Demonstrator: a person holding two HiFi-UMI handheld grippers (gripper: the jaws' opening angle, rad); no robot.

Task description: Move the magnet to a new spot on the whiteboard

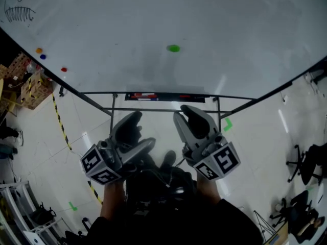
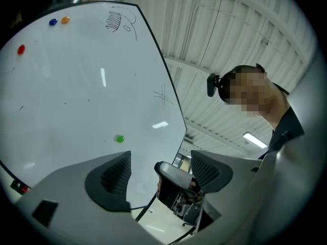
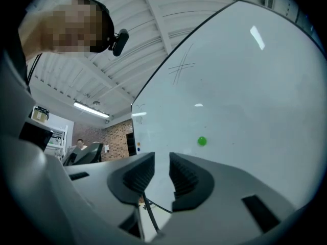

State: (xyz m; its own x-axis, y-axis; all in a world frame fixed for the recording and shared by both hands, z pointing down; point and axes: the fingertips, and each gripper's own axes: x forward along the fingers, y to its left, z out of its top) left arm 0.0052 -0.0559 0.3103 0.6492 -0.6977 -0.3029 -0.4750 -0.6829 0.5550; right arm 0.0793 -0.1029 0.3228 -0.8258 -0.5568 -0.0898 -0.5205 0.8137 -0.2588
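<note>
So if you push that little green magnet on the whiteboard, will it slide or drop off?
It'd probably slide rather than drop: the green magnet clings by itself to the upright whiteboard. It looks small and round, so likely light and stiff. Being so small, it might slip from the fingers.

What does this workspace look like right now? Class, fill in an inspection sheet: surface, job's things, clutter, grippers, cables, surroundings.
Surface: whiteboard on a stand, mostly bare; toothy doodle near one corner.
Job's things: green magnet stuck near the board's middle, untouched.
Clutter: orange magnet, blue magnet and red magnet near the board's edge; tray with what look like pens.
Grippers: left gripper jaws wide apart, empty; right gripper jaws narrowly apart, empty; both short of the board.
Cables: thin dark strand below the left jaws, possibly a cable.
Surroundings: cardboard boxes, striped floor tape, office chairs.
</note>
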